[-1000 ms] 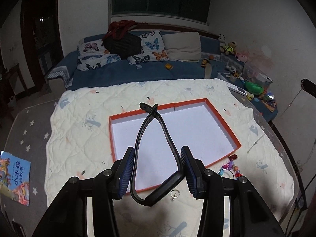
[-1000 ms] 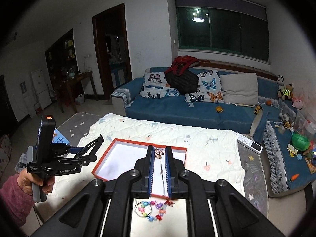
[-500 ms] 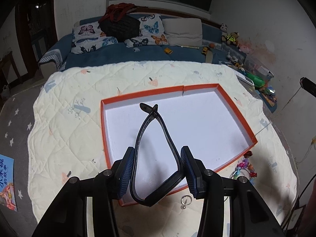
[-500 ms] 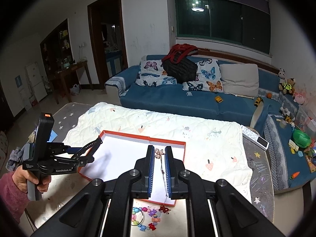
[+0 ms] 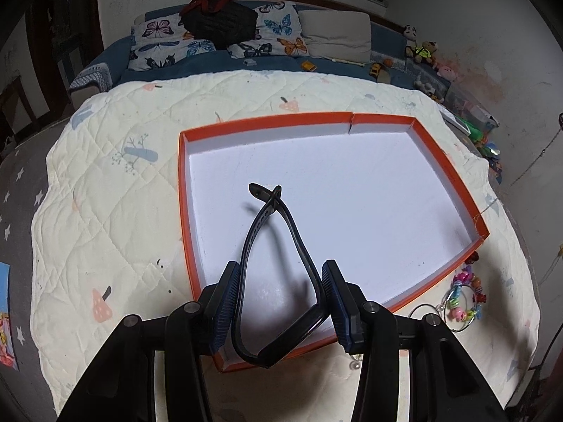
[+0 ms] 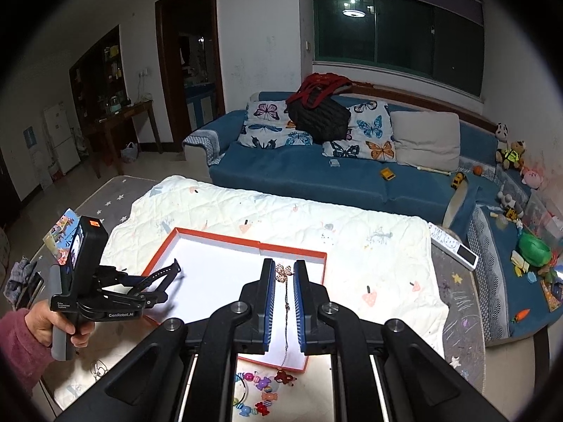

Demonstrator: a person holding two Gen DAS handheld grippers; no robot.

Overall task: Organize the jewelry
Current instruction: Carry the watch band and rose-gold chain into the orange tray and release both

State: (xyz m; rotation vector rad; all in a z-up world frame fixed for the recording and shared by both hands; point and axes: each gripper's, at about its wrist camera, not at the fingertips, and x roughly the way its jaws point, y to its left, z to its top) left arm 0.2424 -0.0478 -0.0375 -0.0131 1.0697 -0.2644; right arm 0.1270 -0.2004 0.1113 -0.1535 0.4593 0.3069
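Observation:
My left gripper point(image 5: 281, 274) is shut on a black strap-like band point(image 5: 271, 246) and holds it above the near left part of the white tray with an orange rim point(image 5: 267, 125). The band's ends cross over the tray floor. In the right wrist view the left gripper point(image 6: 155, 281) shows at the tray's point(image 6: 246, 241) left edge. My right gripper point(image 6: 284, 274) is shut on a thin chain necklace with a butterfly charm point(image 6: 283, 272); the chain hangs down over the tray's near right corner.
A colourful bead bracelet point(image 5: 464, 299) point(image 6: 260, 394) and a thin wire ring point(image 5: 422, 311) lie on the quilt point(image 5: 105, 211) just outside the tray's near edge. A remote point(image 6: 454, 246) lies at the table's right side. A blue sofa point(image 6: 316, 176) stands behind.
My left gripper has moved forward and down with the band, so it now hangs over the tray floor. My right gripper has lowered a little with the necklace.

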